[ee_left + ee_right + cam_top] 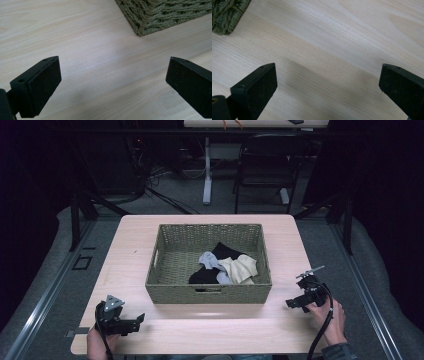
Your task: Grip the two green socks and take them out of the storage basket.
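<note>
A green woven basket (165, 287) sits in the middle of the light wood table (135, 245). Inside it lie a black cloth (222, 252), a pale blue-grey cloth (209, 261) and a cream cloth (242, 269), bunched toward its right half. My left gripper (141, 318) rests low over the table's front left, jaws wide apart, nothing between them (113, 80). My right gripper (290, 303) is held at the front right, beside the basket's right corner, also open and empty (328, 85). A basket corner (150, 22) shows ahead of the left jaws, and another basket corner (224, 17) ahead of the right ones.
Behind the table stand a dark chair (265, 167) and a white table leg (207, 175) on grey floor, with cables near them. Bare tabletop lies in front of the basket between the two grippers.
</note>
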Demonstrator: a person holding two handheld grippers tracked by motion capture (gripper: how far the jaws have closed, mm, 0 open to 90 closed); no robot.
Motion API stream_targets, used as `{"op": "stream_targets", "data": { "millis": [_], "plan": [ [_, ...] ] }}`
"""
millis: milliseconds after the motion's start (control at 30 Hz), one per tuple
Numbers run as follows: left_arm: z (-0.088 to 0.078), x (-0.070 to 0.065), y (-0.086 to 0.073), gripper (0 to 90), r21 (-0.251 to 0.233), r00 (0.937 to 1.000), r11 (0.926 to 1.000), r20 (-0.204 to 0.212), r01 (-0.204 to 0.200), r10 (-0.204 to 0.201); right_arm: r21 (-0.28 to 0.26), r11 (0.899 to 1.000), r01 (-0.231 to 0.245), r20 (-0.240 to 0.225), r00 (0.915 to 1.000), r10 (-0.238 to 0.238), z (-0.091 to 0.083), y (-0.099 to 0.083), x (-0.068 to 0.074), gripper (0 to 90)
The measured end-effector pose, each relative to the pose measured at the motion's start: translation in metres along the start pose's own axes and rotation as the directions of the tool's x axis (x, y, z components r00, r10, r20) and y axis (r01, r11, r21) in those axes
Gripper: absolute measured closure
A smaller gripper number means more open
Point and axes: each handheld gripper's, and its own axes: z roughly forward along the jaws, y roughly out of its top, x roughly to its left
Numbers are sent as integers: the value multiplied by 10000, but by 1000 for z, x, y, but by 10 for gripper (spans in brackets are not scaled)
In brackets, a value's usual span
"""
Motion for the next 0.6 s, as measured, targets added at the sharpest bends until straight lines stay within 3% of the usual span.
{"op": "stream_targets", "data": {
  "millis": [133,233,600],
  "plan": [
    [0,0,0,0,0,10000,10000,8,2,-2,-133,9998,-136,16,9999,136,1,-1,1,11],
    [1,1,0,0,28,10000,10000,25,12,-12,166,9998,115,211,9997,-119,-1,2,2,13],
    [3,0,1,0,131,10000,9999,-63,72,-71,97,9997,203,67,9998,-204,-10,8,0,17]
  ]
}}
